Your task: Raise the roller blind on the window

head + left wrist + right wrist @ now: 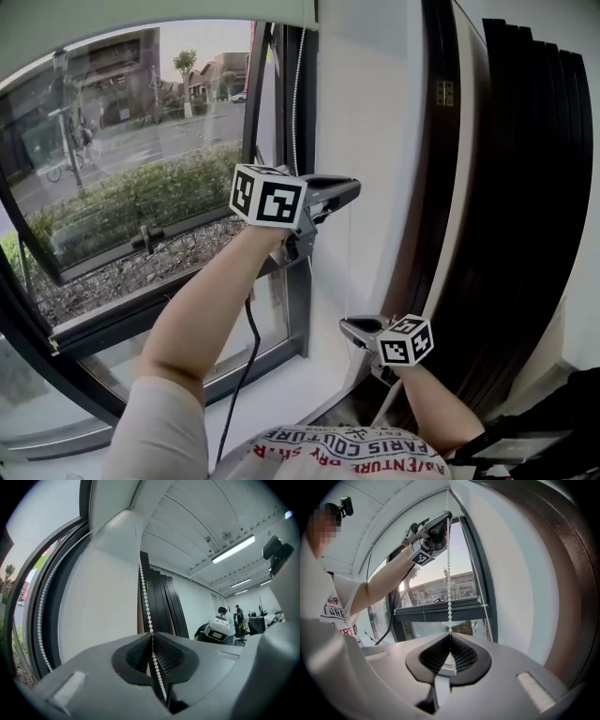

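up at the window's (141, 187) right edge, the left gripper (354, 187) is clamped tight on the bead chain (146, 604), beads running straight through its closed jaws. lower and nearer, the right gripper (347, 326) is pinched shut on that same chain, directly below the left one. the roller blind (141, 28) sits high, its hem across the top of the glass.

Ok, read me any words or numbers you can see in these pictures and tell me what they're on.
"PARIS COUTURE" (first letter unclear): on the person's shirt, head view.
Other shirt lines: distorted or cut off, not readable.
Marker cubes: black-and-white patterns only, no words.
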`<state>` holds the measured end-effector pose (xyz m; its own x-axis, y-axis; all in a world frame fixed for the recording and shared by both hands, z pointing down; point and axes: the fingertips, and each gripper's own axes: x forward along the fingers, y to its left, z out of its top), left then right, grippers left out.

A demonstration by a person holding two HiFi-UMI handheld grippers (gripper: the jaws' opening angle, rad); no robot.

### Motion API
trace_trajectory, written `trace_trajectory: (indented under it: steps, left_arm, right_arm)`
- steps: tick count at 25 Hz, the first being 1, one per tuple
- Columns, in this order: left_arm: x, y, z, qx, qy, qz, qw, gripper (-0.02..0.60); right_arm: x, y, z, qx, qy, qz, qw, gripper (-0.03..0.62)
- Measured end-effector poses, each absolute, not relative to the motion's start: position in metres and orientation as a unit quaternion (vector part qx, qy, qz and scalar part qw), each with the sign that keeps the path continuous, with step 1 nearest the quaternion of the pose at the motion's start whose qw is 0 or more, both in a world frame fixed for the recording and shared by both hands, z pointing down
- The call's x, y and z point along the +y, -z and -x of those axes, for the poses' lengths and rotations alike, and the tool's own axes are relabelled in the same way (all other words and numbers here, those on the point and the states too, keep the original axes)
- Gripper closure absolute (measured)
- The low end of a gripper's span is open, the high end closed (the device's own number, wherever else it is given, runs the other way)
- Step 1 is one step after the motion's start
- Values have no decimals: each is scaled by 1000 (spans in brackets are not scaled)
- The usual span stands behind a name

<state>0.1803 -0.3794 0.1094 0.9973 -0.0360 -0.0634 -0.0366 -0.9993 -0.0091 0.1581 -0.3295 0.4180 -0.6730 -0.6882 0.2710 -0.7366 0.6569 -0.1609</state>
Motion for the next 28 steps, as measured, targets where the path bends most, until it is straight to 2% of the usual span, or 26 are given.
trace_trajectory:
  steps: [6, 20, 28]
  left_arm:
    - [-379, -123, -176, 26, -28, 999, 19, 569]
    - [-382, -237, -183, 24, 40, 999, -6, 568]
    - [-371, -292, -193, 36, 79, 996, 31, 572]
  right_arm:
    - [-333, -433, -157, -904, -137, -392, 103, 586]
    - [-327, -542, -166, -876, -218, -391, 178, 586]
    - [-322, -575, -167, -868, -226, -394, 201, 586]
